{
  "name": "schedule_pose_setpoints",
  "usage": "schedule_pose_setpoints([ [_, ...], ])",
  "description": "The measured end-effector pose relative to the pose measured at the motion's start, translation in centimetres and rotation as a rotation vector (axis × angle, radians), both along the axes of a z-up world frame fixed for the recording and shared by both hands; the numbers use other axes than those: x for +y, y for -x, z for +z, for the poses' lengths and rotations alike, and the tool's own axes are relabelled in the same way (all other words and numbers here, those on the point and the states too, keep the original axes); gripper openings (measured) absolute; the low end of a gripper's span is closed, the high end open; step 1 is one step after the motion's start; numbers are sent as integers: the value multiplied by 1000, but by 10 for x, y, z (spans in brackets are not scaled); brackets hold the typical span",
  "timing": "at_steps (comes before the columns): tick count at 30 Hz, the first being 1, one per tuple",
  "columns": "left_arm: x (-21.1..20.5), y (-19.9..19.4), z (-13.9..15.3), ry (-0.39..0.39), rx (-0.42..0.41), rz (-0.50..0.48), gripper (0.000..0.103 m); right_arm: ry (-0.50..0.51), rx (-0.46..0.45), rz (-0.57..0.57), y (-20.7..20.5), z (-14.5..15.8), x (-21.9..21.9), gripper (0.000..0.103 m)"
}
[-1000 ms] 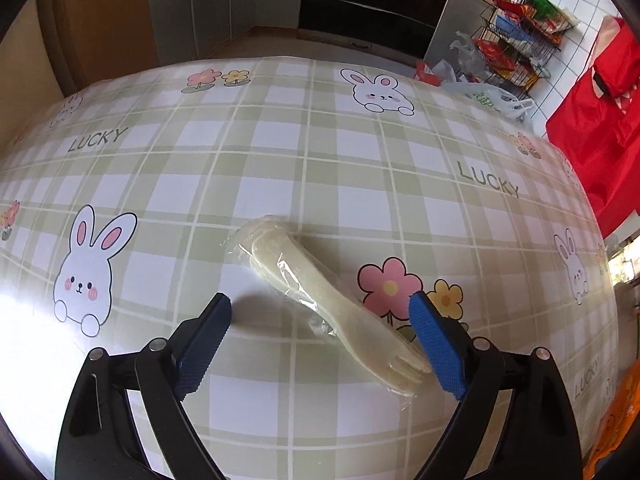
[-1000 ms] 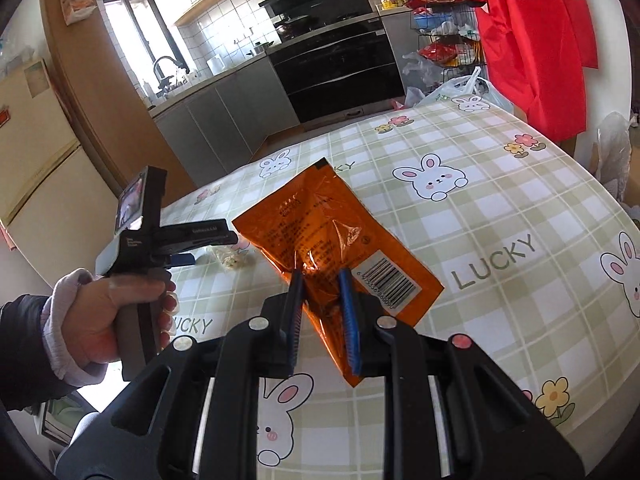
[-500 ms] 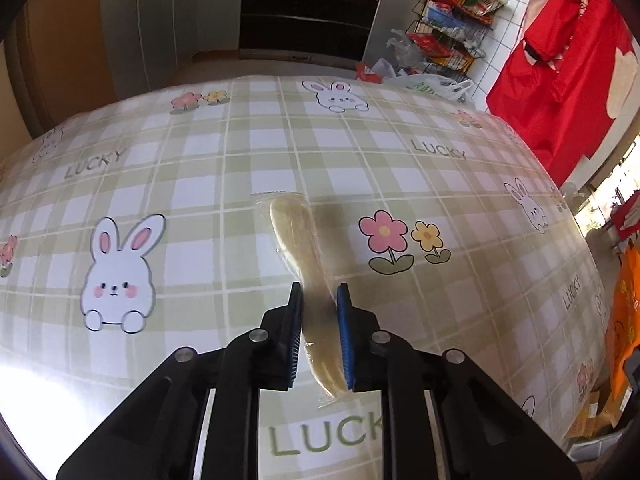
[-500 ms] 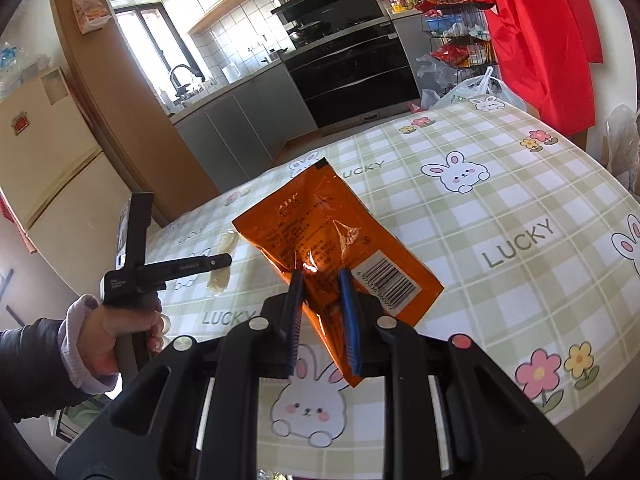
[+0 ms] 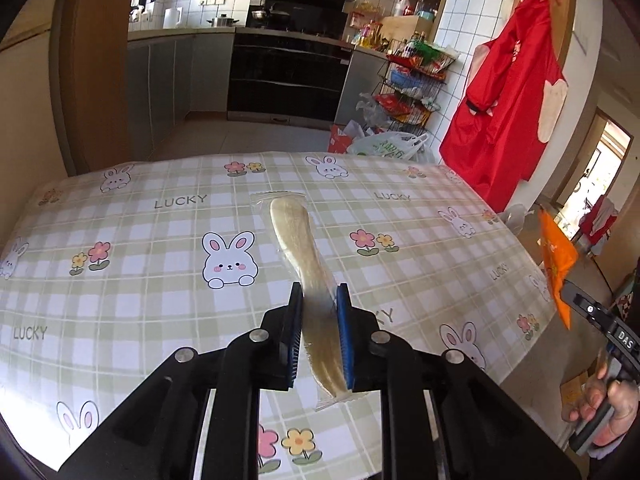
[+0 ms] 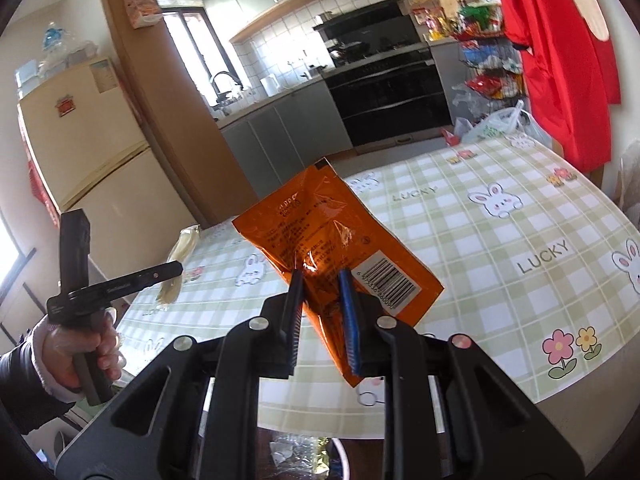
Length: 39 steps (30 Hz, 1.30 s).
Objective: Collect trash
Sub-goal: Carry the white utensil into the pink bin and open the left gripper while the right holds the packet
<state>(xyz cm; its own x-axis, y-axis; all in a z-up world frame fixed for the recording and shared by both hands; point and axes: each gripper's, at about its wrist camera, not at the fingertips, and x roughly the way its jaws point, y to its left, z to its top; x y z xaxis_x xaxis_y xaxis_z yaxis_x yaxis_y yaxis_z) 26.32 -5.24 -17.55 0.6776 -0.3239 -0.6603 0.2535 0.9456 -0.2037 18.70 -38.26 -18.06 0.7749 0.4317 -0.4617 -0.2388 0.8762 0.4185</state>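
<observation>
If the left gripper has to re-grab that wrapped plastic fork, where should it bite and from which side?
Keep to the narrow handle stretch of the wrapped fork, where the left gripper is shut now, coming in along its length with one finger on each flat side. The handle is slim and stiff there; the sealed wrapper ends are loose film and would probably slip.

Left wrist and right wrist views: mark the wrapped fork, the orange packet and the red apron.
wrapped fork (image 5: 298, 240), left wrist view, on the pale handle ahead of the jaws.
orange packet (image 6: 320, 224), right wrist view, on the printed face above the jaws.
red apron (image 5: 508, 120), left wrist view, on the hanging front panel.
</observation>
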Motion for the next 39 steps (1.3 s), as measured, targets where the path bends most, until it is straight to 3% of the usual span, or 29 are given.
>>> schedule_pose_setpoints([
  [9,24,113,55,95,-98,-63,16,11,-65,56,47,38,31,22],
  [19,22,205,60,154,-82,-156,16,19,-115,74,91,64,50,22],
  [29,1,228,67,174,-100,-246,16,30,-157,80,104,81,53,22],
  [39,-21,210,46,173,-37,-311,17,19,-129,63,97,71,47,22],
])
